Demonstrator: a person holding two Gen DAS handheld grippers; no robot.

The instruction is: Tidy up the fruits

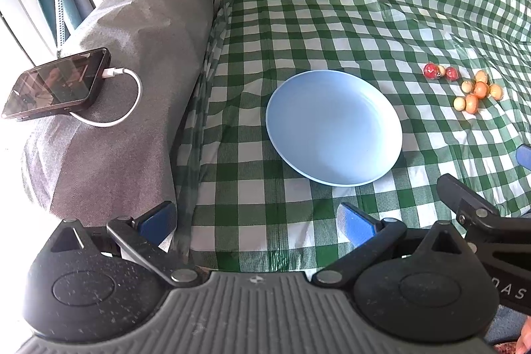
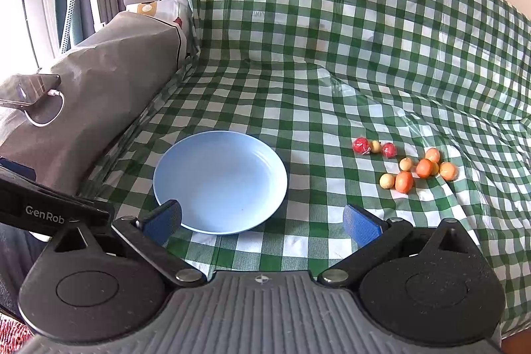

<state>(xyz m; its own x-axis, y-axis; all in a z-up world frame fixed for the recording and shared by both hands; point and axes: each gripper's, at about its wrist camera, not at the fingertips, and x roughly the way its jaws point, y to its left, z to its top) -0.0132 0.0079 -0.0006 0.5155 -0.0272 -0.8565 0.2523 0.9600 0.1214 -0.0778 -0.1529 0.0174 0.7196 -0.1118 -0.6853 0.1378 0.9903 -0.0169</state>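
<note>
An empty light blue plate [image 1: 333,126] [image 2: 219,181] lies on a green and white checked cloth. To its right lie small fruits: two red ones [image 2: 361,145] with a tan one between them, and a cluster of several orange and tan ones [image 2: 423,170] [image 1: 476,92]; the red ones also show in the left wrist view [image 1: 430,70]. My left gripper [image 1: 257,221] is open and empty, near the plate's front left. My right gripper [image 2: 262,221] is open and empty, just in front of the plate.
A grey covered armrest [image 1: 132,72] stands at the left with a phone [image 1: 56,85] on a white cable on top. The checked cloth rises up a backrest [image 2: 332,5] behind. The right gripper's body [image 1: 481,221] shows at the left view's right edge.
</note>
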